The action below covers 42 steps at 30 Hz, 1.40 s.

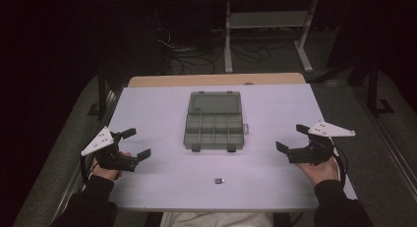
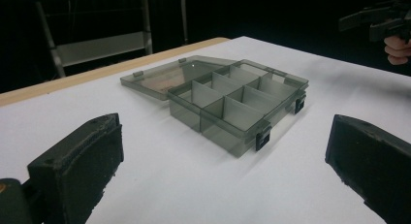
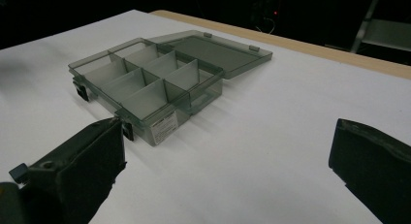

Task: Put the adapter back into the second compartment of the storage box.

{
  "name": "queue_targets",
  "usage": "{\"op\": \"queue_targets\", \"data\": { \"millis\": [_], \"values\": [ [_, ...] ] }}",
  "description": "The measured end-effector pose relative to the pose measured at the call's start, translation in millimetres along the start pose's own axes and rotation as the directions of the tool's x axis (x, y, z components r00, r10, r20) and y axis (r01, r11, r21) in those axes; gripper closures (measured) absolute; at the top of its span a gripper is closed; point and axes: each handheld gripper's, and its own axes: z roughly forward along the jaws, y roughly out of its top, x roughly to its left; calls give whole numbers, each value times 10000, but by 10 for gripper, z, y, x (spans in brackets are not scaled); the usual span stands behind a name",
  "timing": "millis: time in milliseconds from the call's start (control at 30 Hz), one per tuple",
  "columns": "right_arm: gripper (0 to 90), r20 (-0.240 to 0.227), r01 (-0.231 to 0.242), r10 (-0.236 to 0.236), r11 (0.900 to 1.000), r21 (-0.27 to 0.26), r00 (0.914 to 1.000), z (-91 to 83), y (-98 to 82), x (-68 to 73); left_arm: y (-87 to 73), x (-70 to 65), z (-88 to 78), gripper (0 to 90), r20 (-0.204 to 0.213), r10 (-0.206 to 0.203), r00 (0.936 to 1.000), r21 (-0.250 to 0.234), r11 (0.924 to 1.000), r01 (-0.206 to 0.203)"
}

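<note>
- Right now the translucent smoke-grey plastic compartment box (image 1: 215, 123) lies in the middle of the white tabletop (image 1: 162, 178), its hinged lid folded flat toward the far edge and its eight compartments seemingly empty.
- Well apart from it, a small dark rectangular piece (image 1: 220, 180) lies near the table's near edge, between the two hands.
- Both tools are idle: the left gripper (image 1: 134, 144) and the right gripper (image 1: 291, 137) hold nothing, jaws spread wide, each well clear of the box.
- Likely risk: the small piece is flat and tiny, so wide jaws could skid it off the near edge.
- Another risk: the box looks light, and a nudge on its wall or open lid could slide it.
- A white label (image 3: 163, 127) is stuck on the box's side wall in the right gripper view; its print is too small to read.
</note>
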Motion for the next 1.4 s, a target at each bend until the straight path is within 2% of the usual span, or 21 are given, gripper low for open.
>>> {"op": "queue_targets", "data": {
  "millis": [233,400,733,1067,1400],
  "values": [
    [0,-142,201,-200,9998,91,9997,9,48,47,-2,-4,6,0,18,42,10000,71,10000,-42],
    [0,-290,242,-230,9989,397,9993,40,73,63,-3,-5,11,0,10,60,10000,96,9999,-60],
    [0,-661,567,-533,9971,499,9964,71,192,151,-1,-9,13,0,4,122,9999,125,9998,-122],
    [0,-1214,1045,-939,9910,834,9881,163,324,289,-2,-9,12,0,3,121,9999,124,9998,-121],
    [0,-1541,1327,-1159,9858,1033,9812,225,379,385,-2,-10,16,0,20,121,9999,116,9999,-121]
  ]
}}
